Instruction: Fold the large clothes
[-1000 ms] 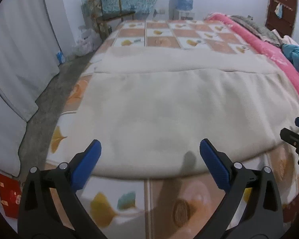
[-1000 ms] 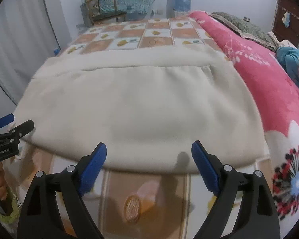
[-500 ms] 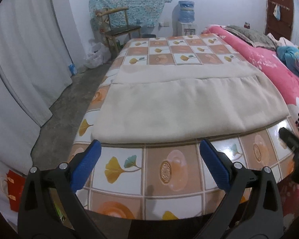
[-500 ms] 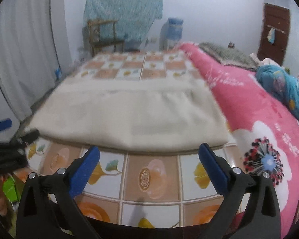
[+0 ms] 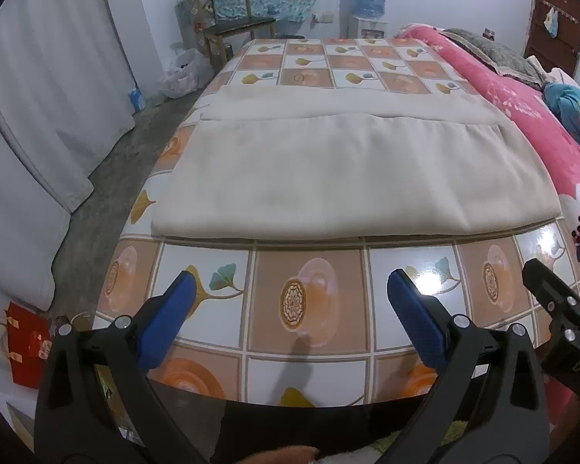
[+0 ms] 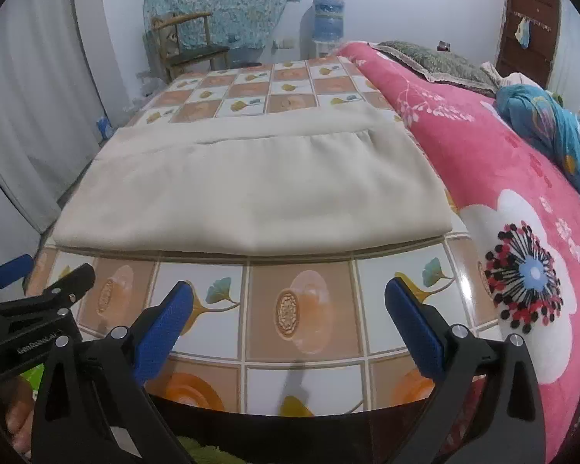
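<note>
A large beige garment (image 5: 348,170) lies folded flat on a table covered with an orange-and-white tile-pattern cloth (image 5: 309,309); it also shows in the right wrist view (image 6: 259,193). My left gripper (image 5: 290,309) is open and empty, held back near the table's front edge, apart from the garment. My right gripper (image 6: 290,309) is open and empty too, at the front edge. Each gripper shows in the other's view, the right one (image 5: 560,328) and the left one (image 6: 27,309).
A pink flowered blanket (image 6: 522,193) covers a bed along the table's right side, with blue clothes (image 6: 541,123) on it. A wooden chair (image 5: 232,23) and a water dispenser (image 5: 367,4) stand at the far wall. White curtains (image 5: 38,96) hang left. A red bag (image 5: 27,344) sits on the floor.
Both grippers have pulled back from the garment's near edge to the table's front edge. Both stayed open and empty. The garment has not moved.
</note>
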